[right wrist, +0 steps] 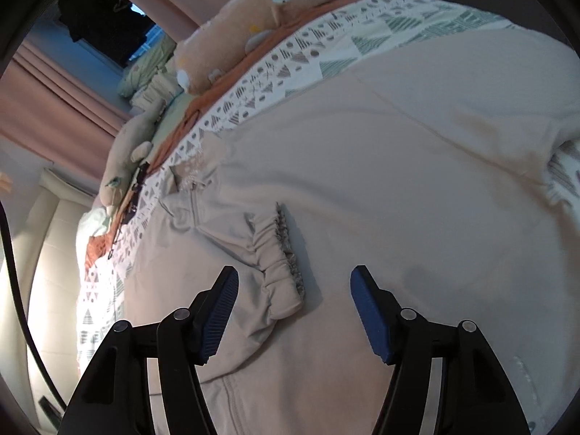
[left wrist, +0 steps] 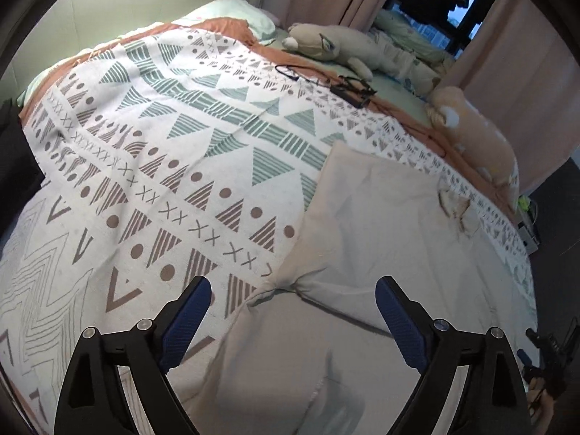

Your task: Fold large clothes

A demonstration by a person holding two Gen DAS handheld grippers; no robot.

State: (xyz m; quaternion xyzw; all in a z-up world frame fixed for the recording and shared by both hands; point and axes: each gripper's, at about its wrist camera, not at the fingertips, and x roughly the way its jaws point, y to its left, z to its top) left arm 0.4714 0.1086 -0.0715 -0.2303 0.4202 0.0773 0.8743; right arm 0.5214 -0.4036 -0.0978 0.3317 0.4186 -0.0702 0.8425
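Beige jacket (right wrist: 362, 188) on patterned blanket (left wrist: 174, 152)

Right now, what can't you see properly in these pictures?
- Jacket: bottom cut off by the right wrist view's edge and the right gripper.
- Dark things on the blanket: too small, left wrist view.
- Jacket's other sleeve: unseen in both views.

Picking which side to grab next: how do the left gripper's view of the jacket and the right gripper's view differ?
The left gripper hangs over a pinched crease of the beige jacket, near its edge against the patterned bedspread. The right gripper hangs over the elastic cuff of a sleeve folded across the jacket body. Both are open and hold nothing.
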